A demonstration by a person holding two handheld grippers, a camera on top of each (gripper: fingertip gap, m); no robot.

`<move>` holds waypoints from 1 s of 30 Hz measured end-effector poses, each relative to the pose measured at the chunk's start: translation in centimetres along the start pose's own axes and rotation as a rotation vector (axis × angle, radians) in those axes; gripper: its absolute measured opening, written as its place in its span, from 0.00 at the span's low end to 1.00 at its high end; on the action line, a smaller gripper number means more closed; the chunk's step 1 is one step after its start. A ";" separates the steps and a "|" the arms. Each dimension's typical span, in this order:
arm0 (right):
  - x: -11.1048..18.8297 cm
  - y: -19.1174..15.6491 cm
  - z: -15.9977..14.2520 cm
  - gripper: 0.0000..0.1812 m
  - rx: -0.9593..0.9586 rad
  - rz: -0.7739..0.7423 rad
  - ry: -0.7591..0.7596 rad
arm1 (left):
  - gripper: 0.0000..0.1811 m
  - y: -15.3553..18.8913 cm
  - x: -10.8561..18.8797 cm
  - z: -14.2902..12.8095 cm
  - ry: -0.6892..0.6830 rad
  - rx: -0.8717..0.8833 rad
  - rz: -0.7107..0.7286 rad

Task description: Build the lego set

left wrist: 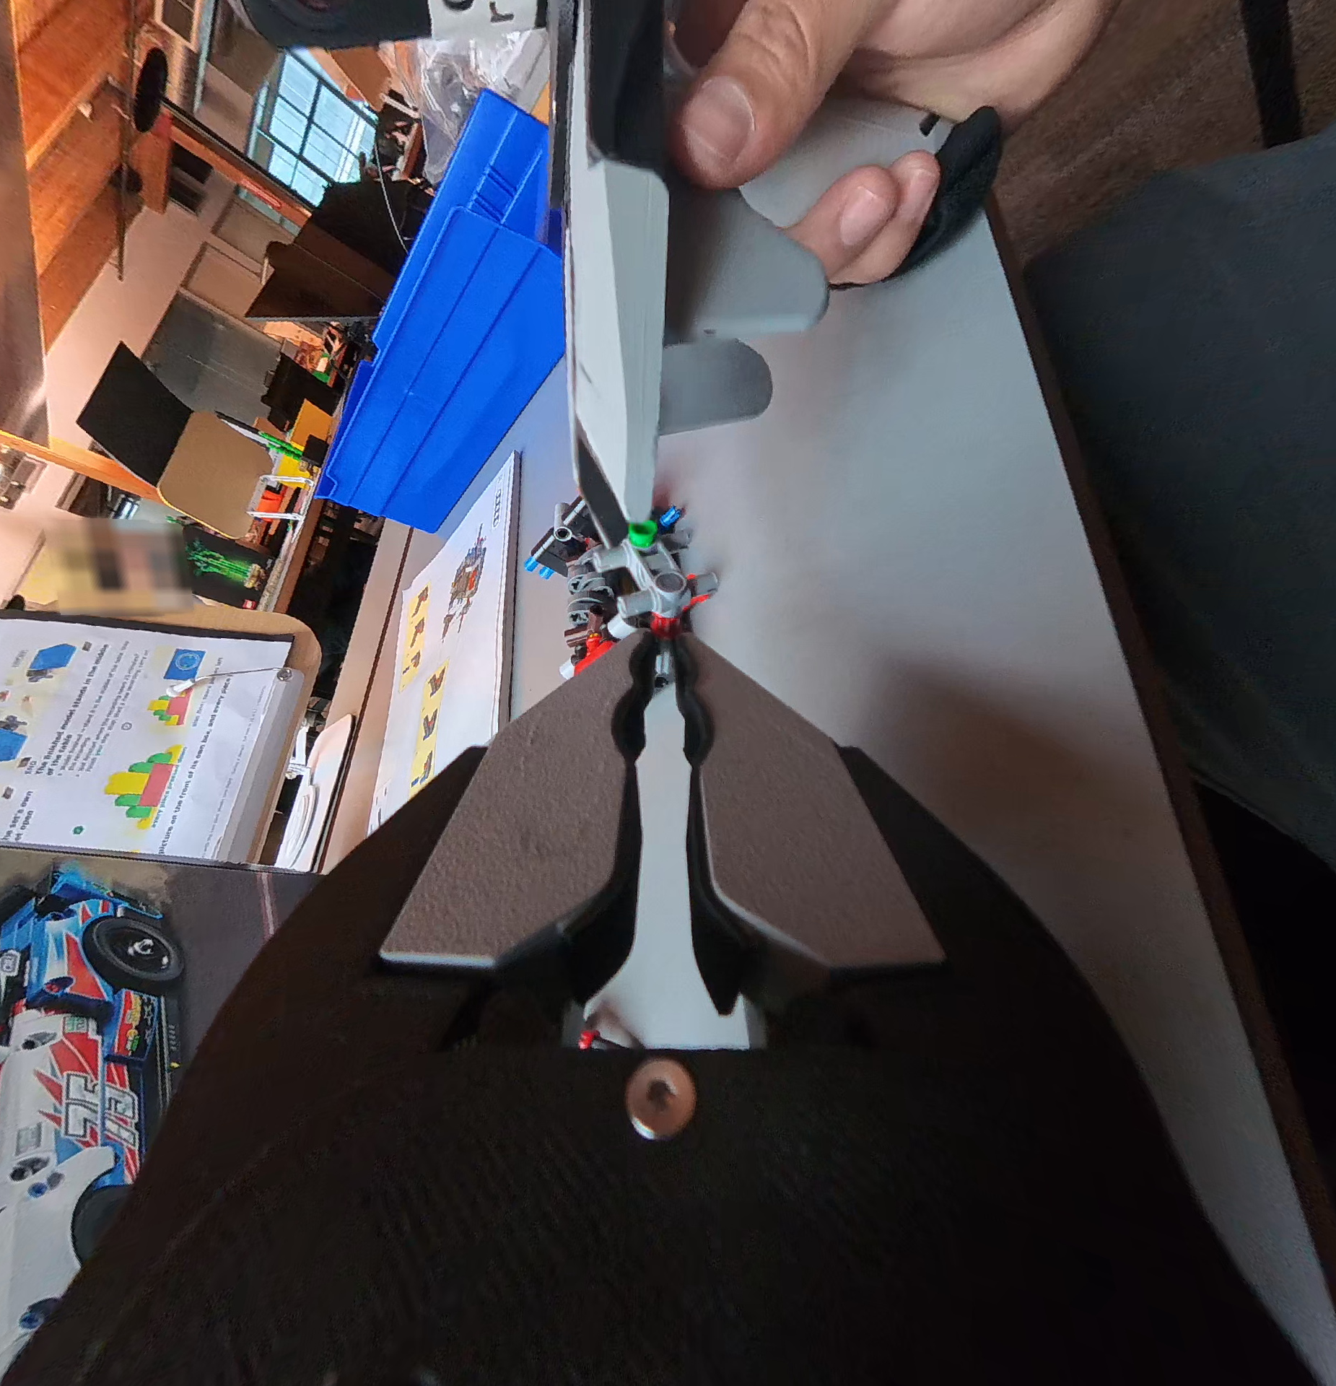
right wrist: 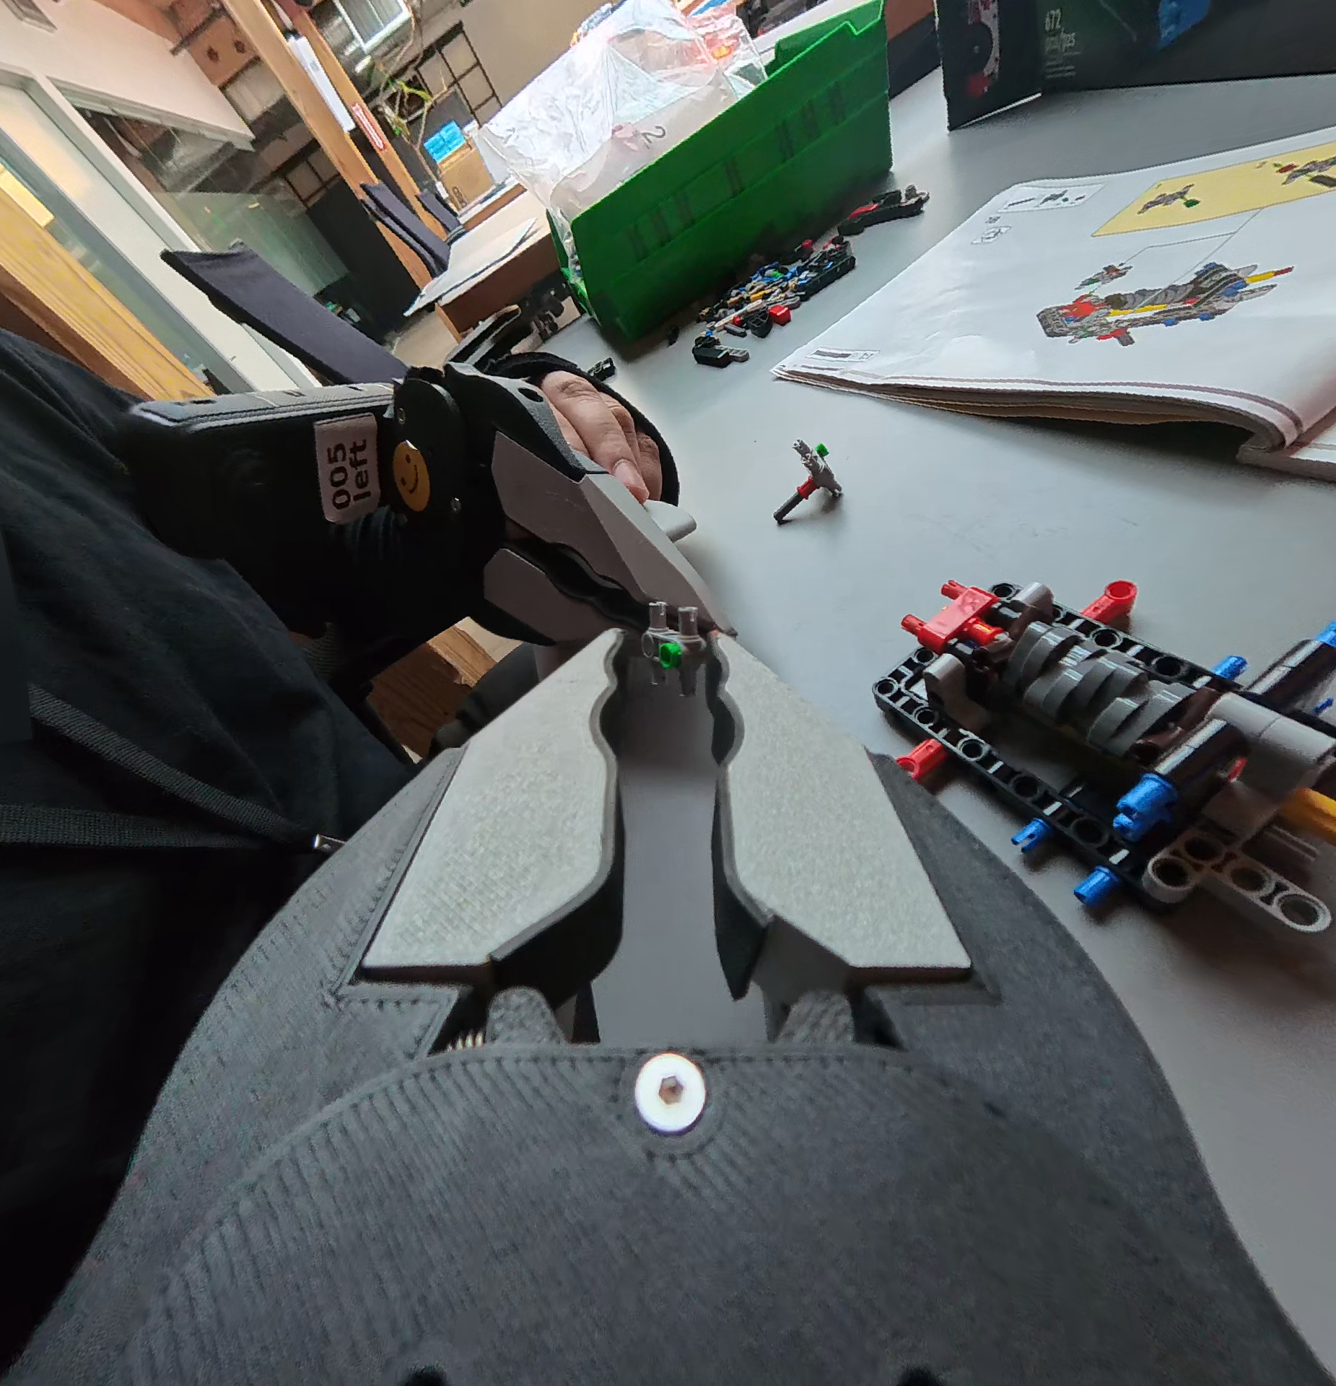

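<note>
A small grey connector piece [left wrist: 653, 577] with a green pin [left wrist: 640, 534] and a red part hangs above the grey table [left wrist: 912, 600], held between both grippers. My left gripper [left wrist: 663, 649] is shut on its red and grey end. My right gripper [right wrist: 671, 643] is closed around the same piece [right wrist: 668, 654] at the green pin. In the left wrist view the right gripper [left wrist: 626, 525] comes down from above, held by a hand. In the right wrist view the left gripper [right wrist: 706, 619] reaches in from the left. The black-framed chassis [right wrist: 1099, 712] with grey cylinders and blue and red pins lies to the right.
A second small grey piece with a green pin [right wrist: 811, 484] stands on the table. The open instruction booklet [right wrist: 1062, 300], loose parts [right wrist: 769, 292] and a green bin [right wrist: 725, 187] lie beyond. A blue bin [left wrist: 455, 337] and the set's box [left wrist: 57, 1050] show in the left wrist view. My two grippers' fingertips are within a few centimetres of each other.
</note>
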State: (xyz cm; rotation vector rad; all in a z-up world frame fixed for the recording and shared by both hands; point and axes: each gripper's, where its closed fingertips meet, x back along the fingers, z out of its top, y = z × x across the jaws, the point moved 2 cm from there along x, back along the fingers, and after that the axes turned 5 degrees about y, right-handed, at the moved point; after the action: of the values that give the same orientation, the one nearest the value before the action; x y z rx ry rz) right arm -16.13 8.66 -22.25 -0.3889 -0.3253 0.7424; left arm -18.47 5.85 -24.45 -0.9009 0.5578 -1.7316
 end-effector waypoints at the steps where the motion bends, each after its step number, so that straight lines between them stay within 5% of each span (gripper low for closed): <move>1: 0.2 -0.1 0.1 0.09 0.003 0.010 0.012 | 0.01 0.0 0.0 -0.1 -0.005 -0.001 0.001; 9: 2.4 1.2 -1.1 0.11 0.176 -0.103 -0.113 | 0.01 -0.1 0.0 -0.4 -0.018 0.001 0.002; 15: 0.0 0.1 -2.7 0.20 0.015 -0.059 -0.194 | 0.01 -0.4 -0.2 -0.4 -0.027 0.015 0.017; 23: -0.9 -0.9 -1.5 0.07 -0.125 0.092 -0.103 | 0.01 -0.3 0.1 0.7 0.027 0.004 0.023; 30: -0.4 -0.4 -2.0 0.05 0.018 0.031 -0.191 | 0.01 0.2 0.0 0.6 0.011 -0.047 0.014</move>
State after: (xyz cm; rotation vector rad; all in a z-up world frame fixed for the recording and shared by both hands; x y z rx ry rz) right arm -15.33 7.69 -23.92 -0.3070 -0.4925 0.8147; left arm -17.90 5.82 -24.25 -0.9190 0.6127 -1.7176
